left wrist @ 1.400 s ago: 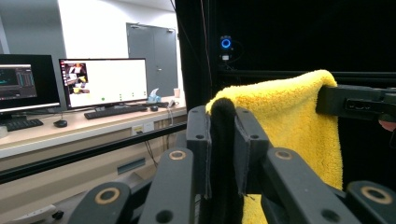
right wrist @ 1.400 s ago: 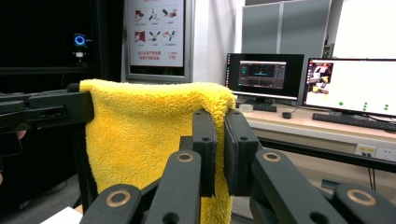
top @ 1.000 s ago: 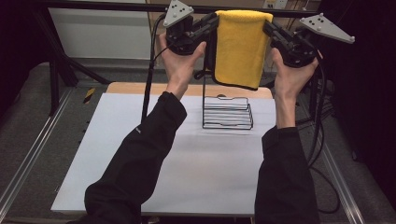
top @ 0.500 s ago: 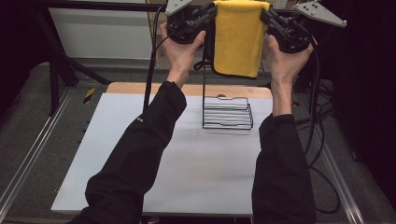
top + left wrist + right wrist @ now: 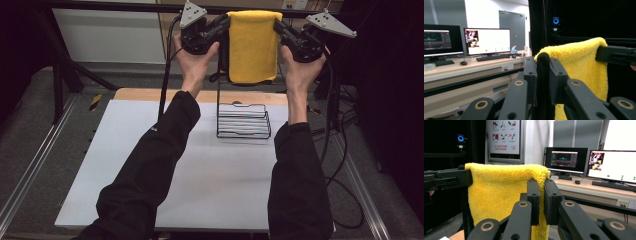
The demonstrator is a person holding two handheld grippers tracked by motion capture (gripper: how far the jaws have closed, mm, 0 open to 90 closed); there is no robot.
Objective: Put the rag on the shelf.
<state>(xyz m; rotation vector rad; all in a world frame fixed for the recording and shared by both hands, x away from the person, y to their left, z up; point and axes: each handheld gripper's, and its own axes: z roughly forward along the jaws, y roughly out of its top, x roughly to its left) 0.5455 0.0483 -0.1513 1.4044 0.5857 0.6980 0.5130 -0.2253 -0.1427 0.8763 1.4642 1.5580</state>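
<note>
— What do my grippers have right now?

— Your left gripper is clamped on one top corner of the yellow towel, and your right gripper is clamped on the other top corner. The towel hangs folded between them, high above the black wire rack and a little behind it.

— How do I do this step well?

— As I judge it, you are hanging the towel on the rack's upright bar. Keep both corners level and the top edge taut, bring the fold squarely over the bar, lower both hands together, and release only once the cloth rests on the bar.

— Any writing to note?

— Beyond the towel, the right gripper view shows a wall poster with pictograms; its text is too small to read. The towel and rack show no label.
</note>
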